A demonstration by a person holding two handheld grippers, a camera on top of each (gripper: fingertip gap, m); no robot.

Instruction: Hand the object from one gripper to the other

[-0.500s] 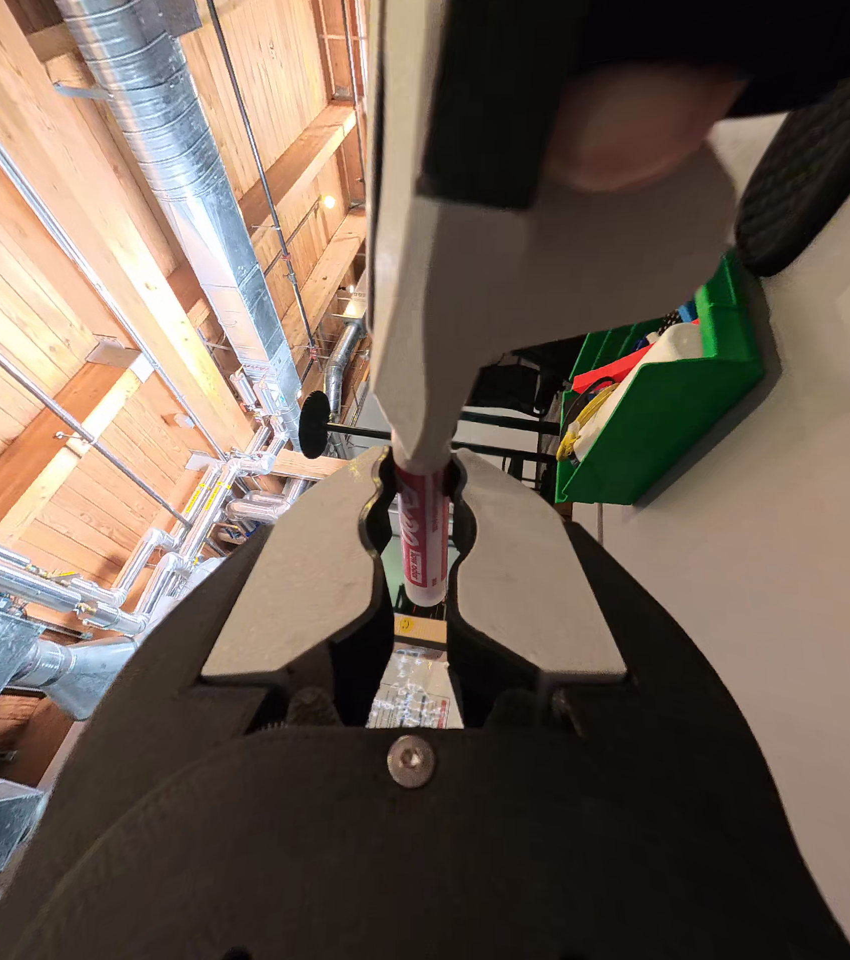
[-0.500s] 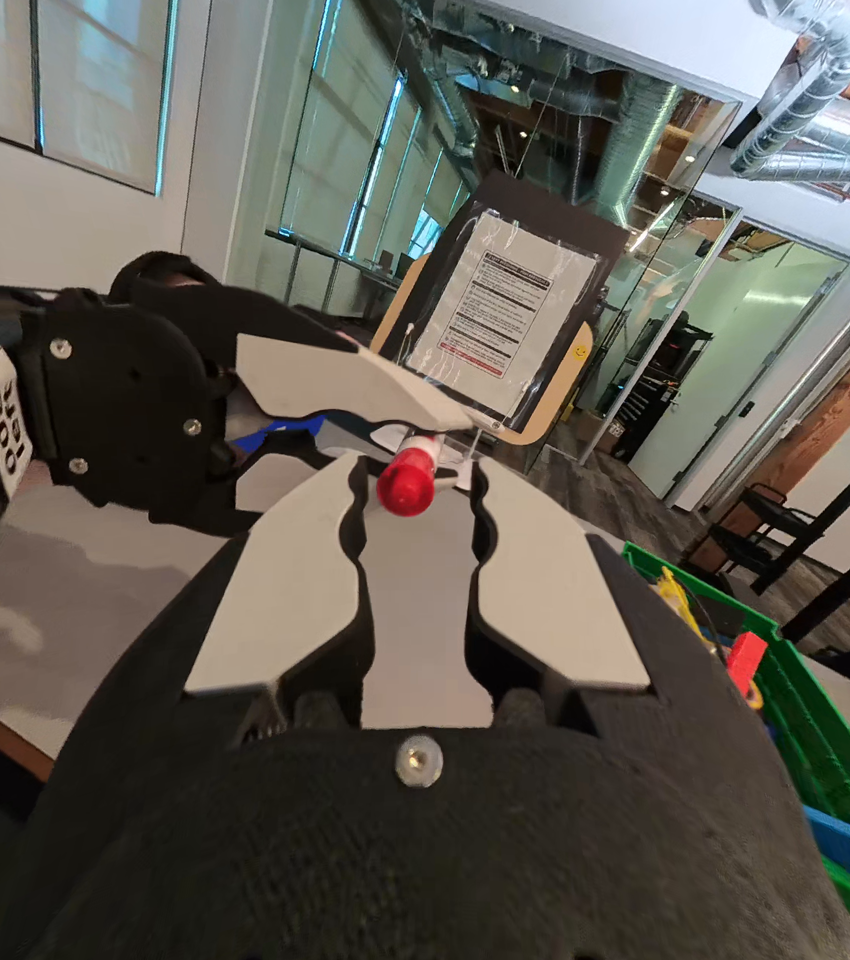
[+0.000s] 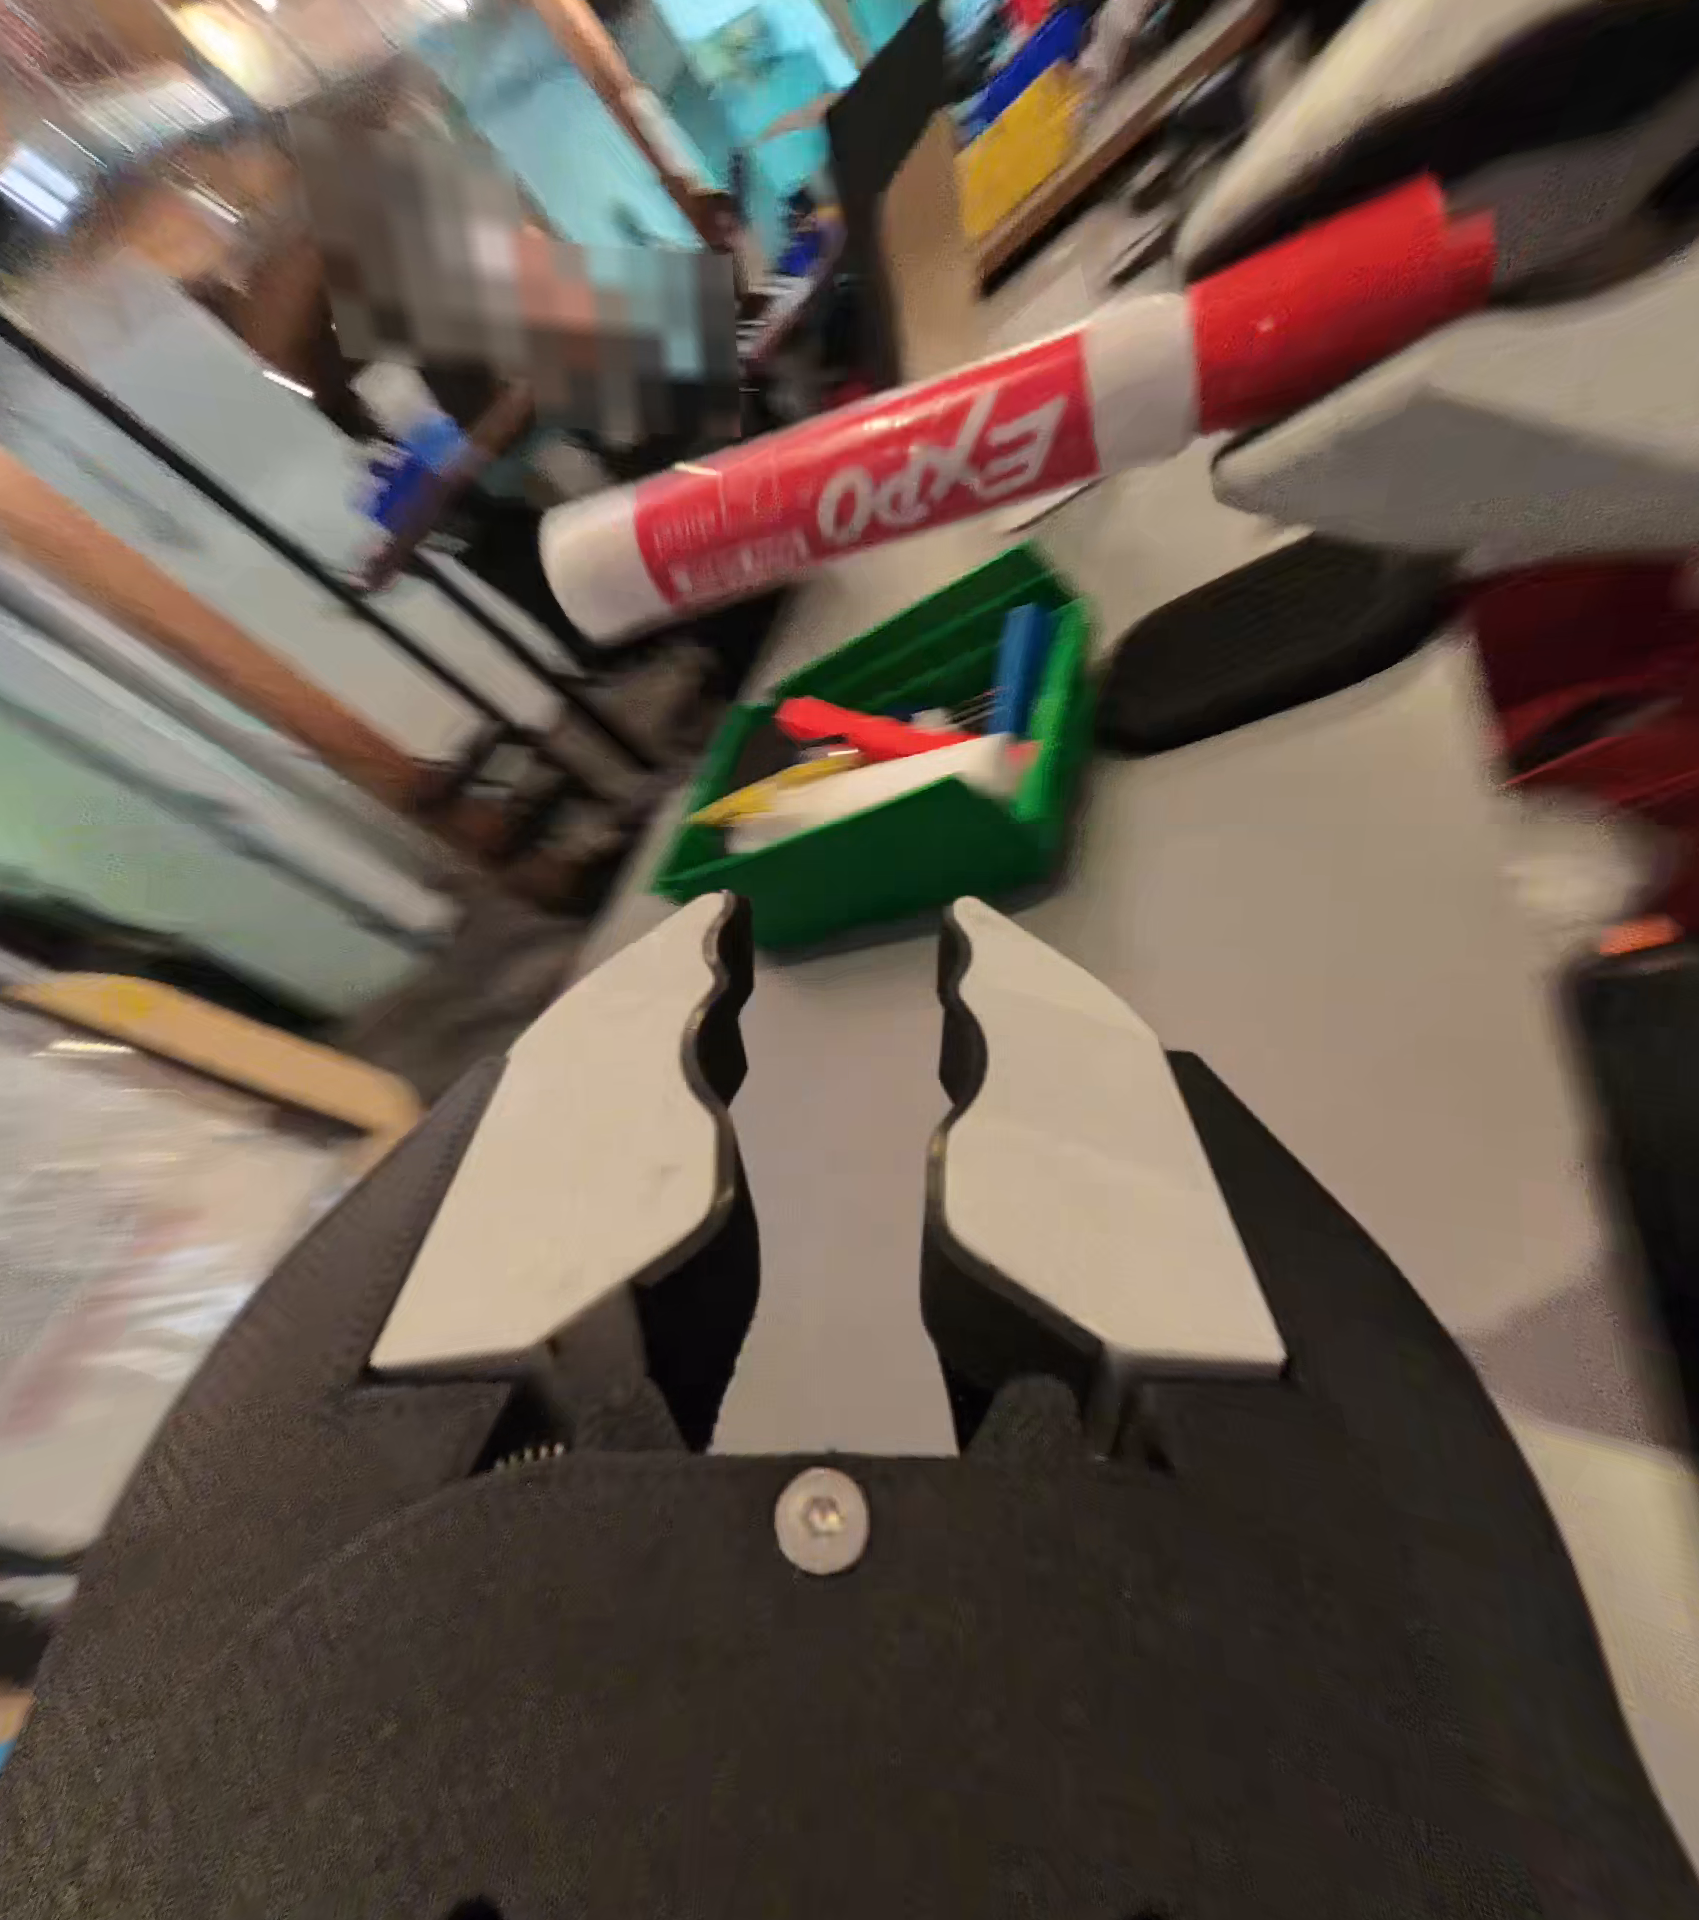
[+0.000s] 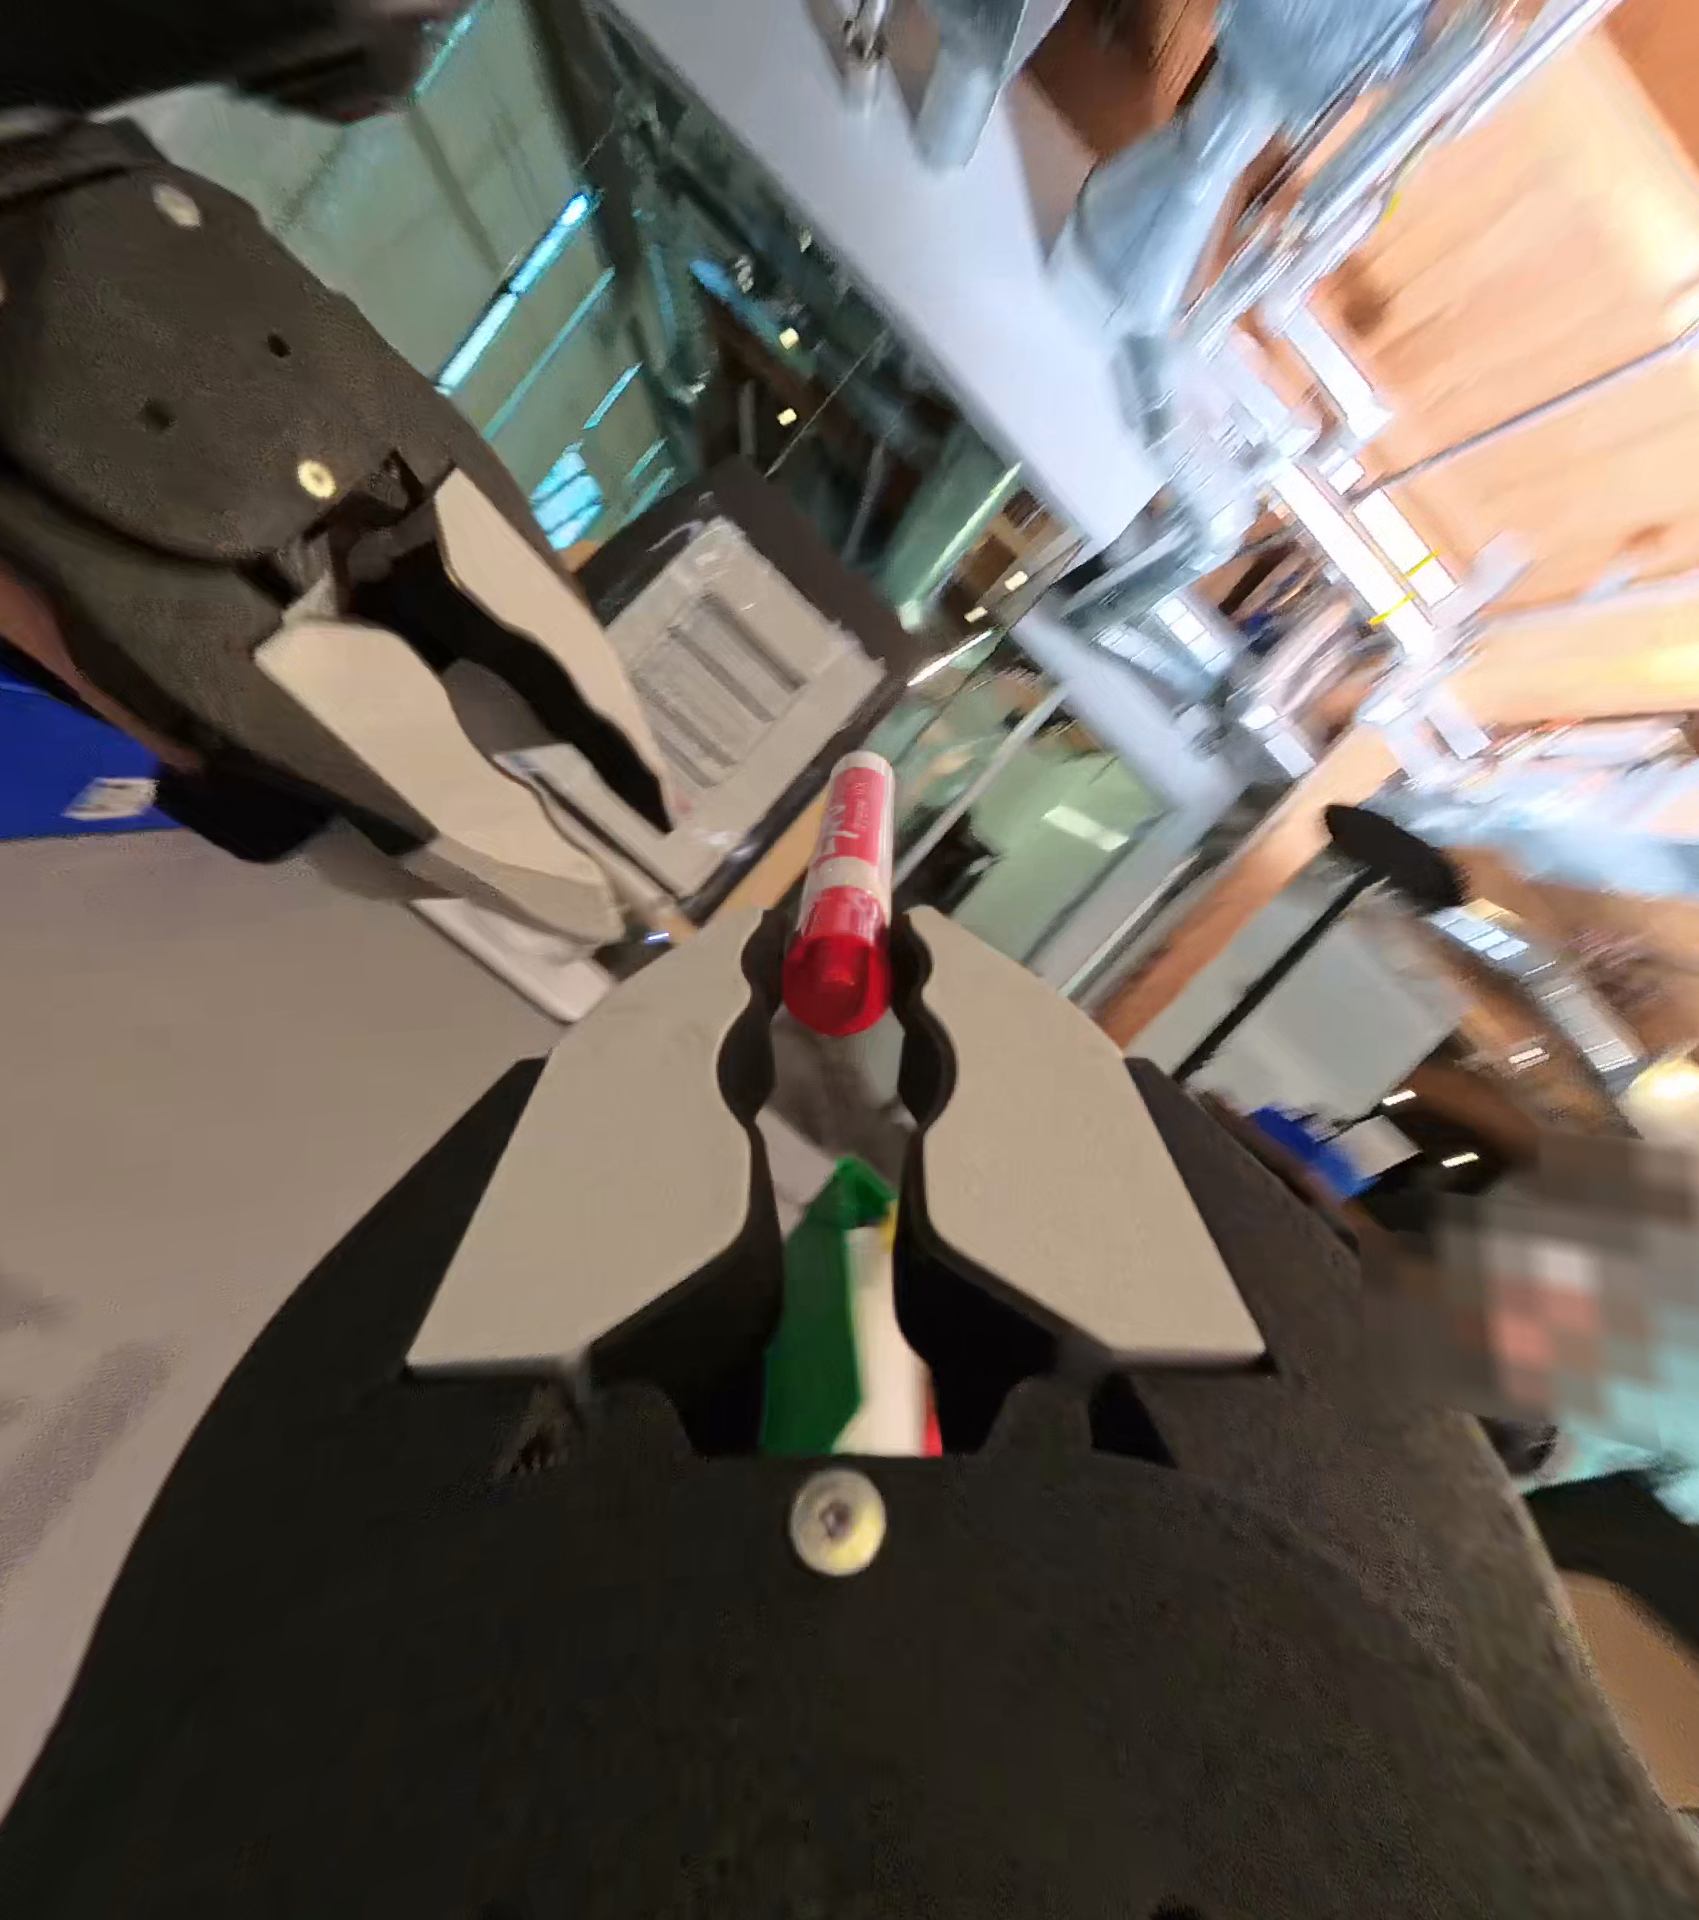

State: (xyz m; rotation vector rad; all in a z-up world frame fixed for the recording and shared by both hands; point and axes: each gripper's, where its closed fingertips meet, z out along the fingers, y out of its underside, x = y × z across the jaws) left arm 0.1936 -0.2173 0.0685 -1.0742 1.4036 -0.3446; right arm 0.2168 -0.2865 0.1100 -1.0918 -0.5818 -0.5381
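We grip the marker point(image 4: 840, 914) by its red cap between the fingertips of our right gripper point(image 4: 837, 971), its white end pointing away from us; our left gripper point(image 3: 840, 971) stands spread apart with nothing between its fingers, well clear of the marker; below it on the grey table point(image 3: 1323, 1039) sits a green bin point(image 3: 886, 842) of mixed small things.
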